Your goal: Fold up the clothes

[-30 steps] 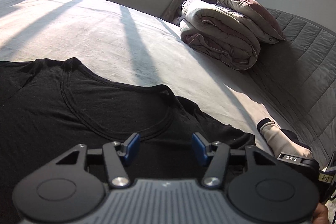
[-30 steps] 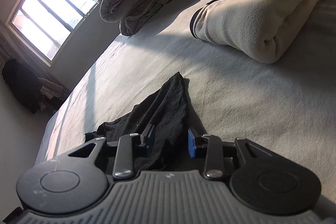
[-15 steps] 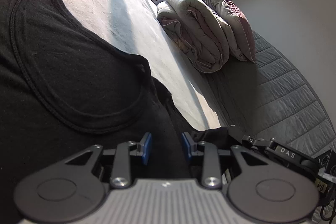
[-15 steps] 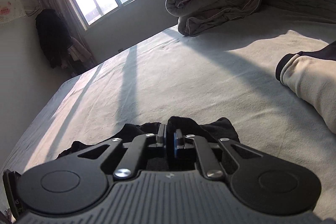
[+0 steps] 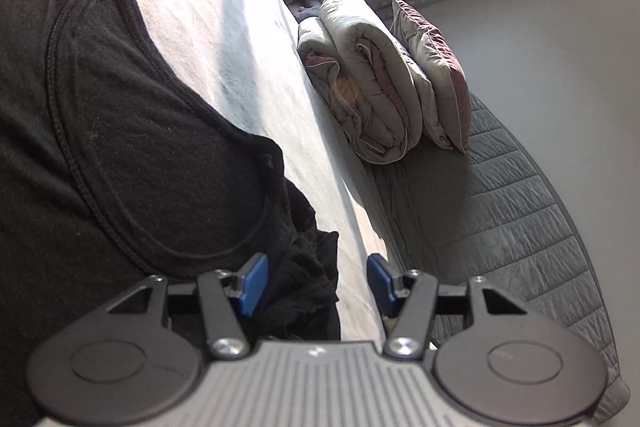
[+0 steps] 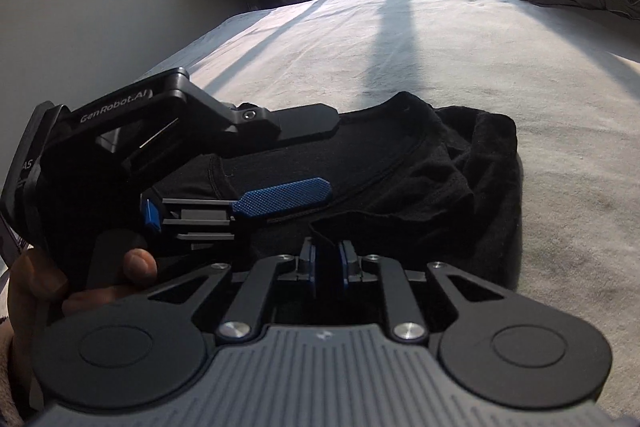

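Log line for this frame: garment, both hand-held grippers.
black shirt: part-folded on bed | right hand-held gripper: pinching fabric fold | left hand-held gripper: open, just widened

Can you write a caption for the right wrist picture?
Right gripper pinches a fold of the black shirt on the bed, left gripper beside it.

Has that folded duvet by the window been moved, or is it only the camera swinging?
Cannot tell for sure, but it looks unmoved: the duvet sits against the same pillow and the quilted headboard; only the view has tilted.
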`<state>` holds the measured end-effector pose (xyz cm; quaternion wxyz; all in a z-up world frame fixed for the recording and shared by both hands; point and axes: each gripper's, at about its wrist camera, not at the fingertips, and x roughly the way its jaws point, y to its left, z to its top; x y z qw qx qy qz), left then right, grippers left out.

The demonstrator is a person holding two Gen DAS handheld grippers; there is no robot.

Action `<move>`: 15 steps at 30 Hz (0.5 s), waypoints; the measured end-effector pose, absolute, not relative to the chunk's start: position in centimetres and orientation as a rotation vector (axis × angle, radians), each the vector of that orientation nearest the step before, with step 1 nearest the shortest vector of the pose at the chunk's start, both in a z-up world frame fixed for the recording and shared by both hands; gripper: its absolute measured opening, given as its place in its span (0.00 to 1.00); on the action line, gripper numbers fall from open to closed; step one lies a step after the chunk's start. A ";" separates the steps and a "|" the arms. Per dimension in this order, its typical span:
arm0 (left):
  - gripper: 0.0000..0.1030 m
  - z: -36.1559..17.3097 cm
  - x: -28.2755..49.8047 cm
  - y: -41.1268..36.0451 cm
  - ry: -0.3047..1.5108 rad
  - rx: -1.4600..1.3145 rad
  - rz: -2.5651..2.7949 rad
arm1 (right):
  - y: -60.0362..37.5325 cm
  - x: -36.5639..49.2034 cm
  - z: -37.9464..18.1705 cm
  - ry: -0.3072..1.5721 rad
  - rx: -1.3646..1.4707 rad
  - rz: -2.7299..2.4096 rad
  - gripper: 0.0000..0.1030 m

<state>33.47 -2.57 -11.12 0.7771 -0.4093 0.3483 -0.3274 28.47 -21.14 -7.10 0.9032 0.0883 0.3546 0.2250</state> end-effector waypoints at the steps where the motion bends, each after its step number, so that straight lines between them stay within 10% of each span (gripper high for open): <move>1: 0.55 -10.8 33.4 -2.8 0.749 -0.848 -0.698 | -21.5 28.3 -6.8 0.733 0.199 0.479 0.29; 15: 0.56 -6.9 30.5 -9.0 0.652 -0.071 -0.587 | -28.5 28.3 -5.3 0.684 0.238 0.292 0.32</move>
